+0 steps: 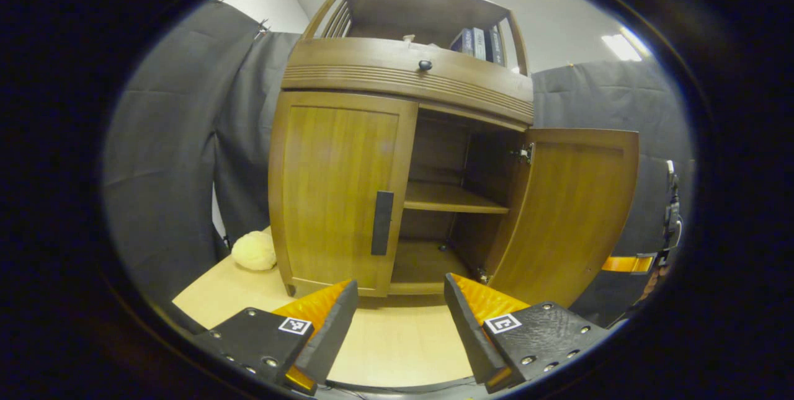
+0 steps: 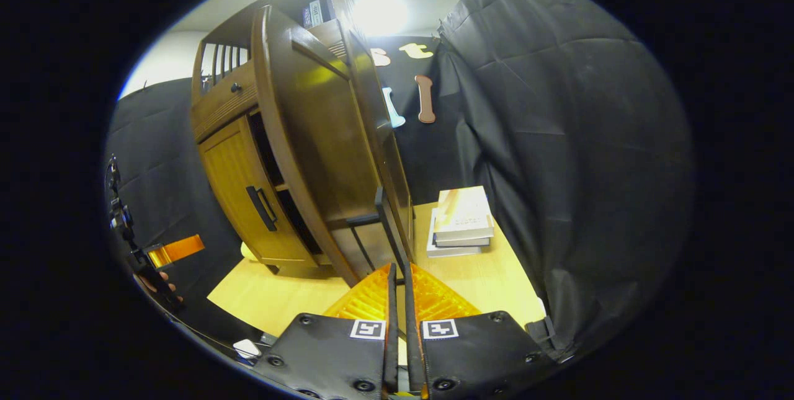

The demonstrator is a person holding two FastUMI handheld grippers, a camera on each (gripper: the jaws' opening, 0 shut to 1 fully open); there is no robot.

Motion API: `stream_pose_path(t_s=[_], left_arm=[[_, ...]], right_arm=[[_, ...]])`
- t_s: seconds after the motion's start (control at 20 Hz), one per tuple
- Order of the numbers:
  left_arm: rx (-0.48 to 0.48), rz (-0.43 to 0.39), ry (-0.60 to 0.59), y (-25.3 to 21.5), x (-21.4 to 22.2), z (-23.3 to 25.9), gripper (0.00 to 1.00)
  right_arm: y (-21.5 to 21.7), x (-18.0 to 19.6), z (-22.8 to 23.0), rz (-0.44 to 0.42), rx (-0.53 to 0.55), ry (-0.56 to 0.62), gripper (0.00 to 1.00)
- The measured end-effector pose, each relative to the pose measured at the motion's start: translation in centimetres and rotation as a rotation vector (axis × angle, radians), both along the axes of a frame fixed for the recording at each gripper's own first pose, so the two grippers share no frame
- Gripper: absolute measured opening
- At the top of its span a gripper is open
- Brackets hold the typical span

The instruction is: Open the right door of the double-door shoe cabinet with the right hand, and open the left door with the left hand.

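**Right door open, left door closed**

In the left gripper view I see my left gripper at the bottom of the frame, its fingers wide apart and holding nothing. The cabinet fills the centre. Its left door is closed, with the dark handle at its inner edge. The right door stands open at centre right. In the right gripper view my right gripper is clamped on the right door's handle, bottom centre. A stack of books lies on the table, right of centre.
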State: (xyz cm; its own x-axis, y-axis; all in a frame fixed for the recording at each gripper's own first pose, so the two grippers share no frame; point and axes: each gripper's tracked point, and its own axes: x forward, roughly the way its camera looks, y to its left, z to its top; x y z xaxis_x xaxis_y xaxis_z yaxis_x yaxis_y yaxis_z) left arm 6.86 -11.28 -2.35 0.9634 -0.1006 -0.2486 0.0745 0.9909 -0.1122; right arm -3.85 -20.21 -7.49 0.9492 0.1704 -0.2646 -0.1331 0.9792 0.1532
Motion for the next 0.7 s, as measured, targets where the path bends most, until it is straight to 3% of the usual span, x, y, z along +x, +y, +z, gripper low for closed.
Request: stream_pose_path(t_s=[0.05, 0.1, 0.4, 0.45, 0.5, 0.55, 0.6, 0.7], left_arm=[[0.004, -0.009, -0.007, 0.7, 0.5, -0.1, 0.87], [0.007, -0.02, -0.017, 1.3, 1.1, 0.1, 0.86], [-0.013, -0.03, -0.056, 5.3, 3.7, 0.8, 0.85], [-0.019, -0.028, -0.057, 5.8, 4.1, 0.6, 0.86], [-0.022, -0.024, -0.061, 6.3, 4.5, 0.6, 0.86], [-0.023, -0.017, -0.066, 6.9, 4.9, 0.7, 0.86], [-0.024, -0.01, -0.07, 7.3, 5.5, 0.9, 0.86], [-0.027, 0.003, -0.076, 7.8, 6.5, 1.3, 0.86]], right_arm=[[-0.2, -0.7, 0.2, -0.029, -0.023, -0.009, 0.0], [-0.4, -1.2, 0.6, -0.057, -0.038, -0.017, 0.08], [-1.6, -4.3, 3.4, -0.196, -0.119, -0.083, 0.08], [-2.1, -4.7, 4.0, -0.226, -0.131, -0.096, 0.0], [-2.7, -4.8, 4.6, -0.254, -0.137, -0.115, 0.07], [-3.5, -5.0, 5.3, -0.29, -0.142, -0.138, 0.0], [-4.1, -4.7, 5.7, -0.299, -0.134, -0.15, 0.0], [-5.0, -4.7, 6.5, -0.329, -0.124, -0.159, 0.4]])
